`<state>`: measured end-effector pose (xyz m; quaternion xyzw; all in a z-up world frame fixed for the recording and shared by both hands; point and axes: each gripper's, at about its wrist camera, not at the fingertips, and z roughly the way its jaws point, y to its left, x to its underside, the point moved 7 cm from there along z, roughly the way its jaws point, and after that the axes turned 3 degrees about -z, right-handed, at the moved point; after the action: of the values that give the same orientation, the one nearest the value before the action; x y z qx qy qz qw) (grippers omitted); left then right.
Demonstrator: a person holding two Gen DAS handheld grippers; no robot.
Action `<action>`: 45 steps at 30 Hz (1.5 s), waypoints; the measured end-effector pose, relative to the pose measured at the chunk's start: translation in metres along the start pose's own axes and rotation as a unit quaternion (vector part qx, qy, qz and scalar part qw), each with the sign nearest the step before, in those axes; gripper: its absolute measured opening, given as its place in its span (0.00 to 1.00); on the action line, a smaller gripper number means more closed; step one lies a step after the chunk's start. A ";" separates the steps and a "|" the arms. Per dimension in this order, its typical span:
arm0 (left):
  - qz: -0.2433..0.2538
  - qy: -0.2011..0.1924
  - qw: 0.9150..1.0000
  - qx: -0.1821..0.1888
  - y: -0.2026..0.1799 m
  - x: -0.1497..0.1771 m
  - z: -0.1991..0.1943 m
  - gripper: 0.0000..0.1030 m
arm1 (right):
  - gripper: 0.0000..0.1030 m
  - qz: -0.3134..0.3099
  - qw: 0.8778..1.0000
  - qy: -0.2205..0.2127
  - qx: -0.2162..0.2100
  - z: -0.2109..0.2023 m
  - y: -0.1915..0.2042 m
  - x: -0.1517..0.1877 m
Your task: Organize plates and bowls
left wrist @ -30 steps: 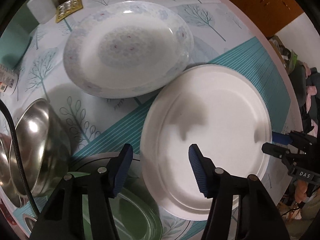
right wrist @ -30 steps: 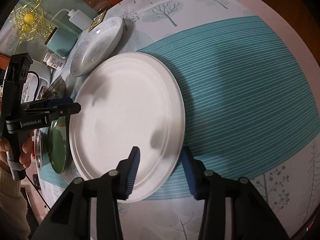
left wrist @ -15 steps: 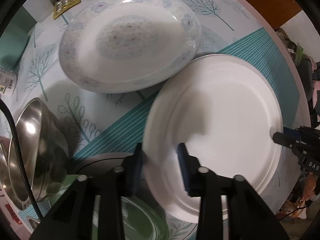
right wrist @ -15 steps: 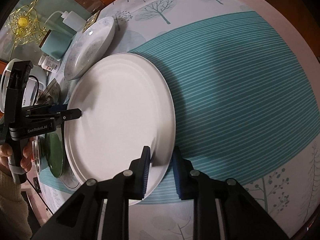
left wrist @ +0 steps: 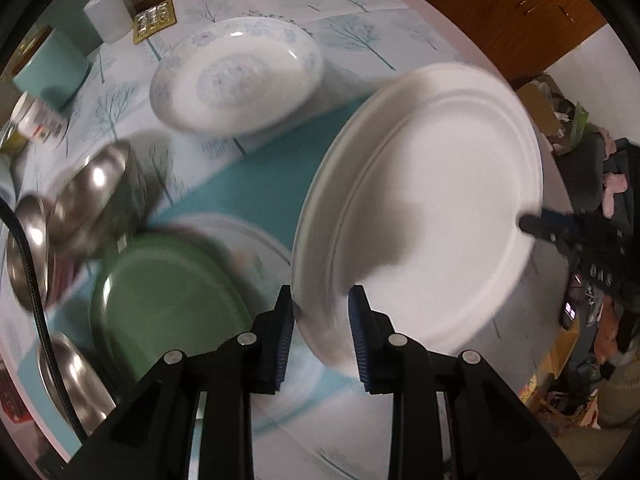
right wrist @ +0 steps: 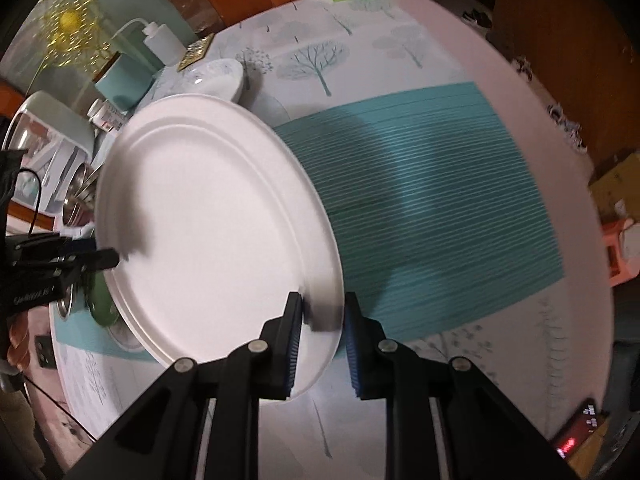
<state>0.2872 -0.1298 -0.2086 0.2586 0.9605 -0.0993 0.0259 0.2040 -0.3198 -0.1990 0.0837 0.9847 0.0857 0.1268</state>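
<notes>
**Reporter:** Lifting that big white plate (left wrist: 424, 216) with both grippers — is that what we see?

**Operator:** Yes. My left gripper (left wrist: 320, 336) is clamped on its near rim, one pad above, one below. My right gripper (right wrist: 322, 332) pinches the opposite rim the same way. Both sets of jaws have just been closing, and the rim sits between the pads on each side. The plate hangs tilted, clear of the surface (right wrist: 420, 80), above the teal striped cloth (right wrist: 440, 208).

**Reporter:** Where does the rest of the crockery stand?

**Operator:** Scattered. A floral bowl (left wrist: 236, 76) sits alone toward the far side of the surface. A green plate (left wrist: 168, 304) lies on a pale patterned plate (left wrist: 256, 240) near my left gripper. Several steel bowls (left wrist: 92, 200) crowd the left edge, some leaning on one another, though blur keeps me from counting them.

**Reporter:** So how far along are you?

**Operator:** Early, I judge. Only the green plate looks stacked. The white plate is in the air with no resting place yet, and the floral bowl and steel bowls remain unsorted.

**Reporter:** And next?

**Operator:** Probably setting this plate with the other plates, keeping it level so it does not slip from two narrow rim grips.
</notes>
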 end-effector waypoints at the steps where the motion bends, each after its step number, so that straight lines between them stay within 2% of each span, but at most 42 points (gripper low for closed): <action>1: -0.003 0.002 1.000 0.004 -0.006 0.013 -0.003 0.25 | 0.20 -0.009 1.000 -0.002 0.004 -0.006 0.000 0.004; 6: -0.027 0.021 0.999 0.038 -0.024 0.077 -0.010 0.25 | 0.21 -0.046 0.999 0.008 0.024 -0.025 0.003 0.032; 10: -0.058 0.046 0.994 0.076 -0.041 0.126 0.004 0.25 | 0.22 -0.082 0.995 0.028 0.047 -0.026 0.005 0.058; 13: -0.077 0.058 0.991 0.092 -0.048 0.159 0.019 0.25 | 0.23 -0.097 0.992 0.048 0.059 -0.017 0.005 0.075; 19: -0.119 0.072 0.985 0.104 -0.049 0.198 0.049 0.25 | 0.24 -0.113 0.987 0.081 0.080 0.006 0.007 0.103; 28: -0.146 0.046 0.983 0.102 -0.048 0.210 0.065 0.25 | 0.25 -0.112 0.983 0.098 0.104 0.021 -0.002 0.118; 34: -0.141 0.046 0.985 0.088 -0.043 0.212 0.068 0.25 | 0.26 -0.105 0.983 0.102 0.107 0.026 -0.009 0.122; 45: -0.131 0.035 0.989 0.057 -0.053 0.212 0.069 0.25 | 0.27 -0.102 0.984 0.097 0.113 0.049 0.007 0.131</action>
<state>0.0771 -0.0848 -0.2879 0.1347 0.9792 -0.1478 -0.0358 0.0934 -0.2809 -0.2749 -0.0122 0.9990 -0.0316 0.0284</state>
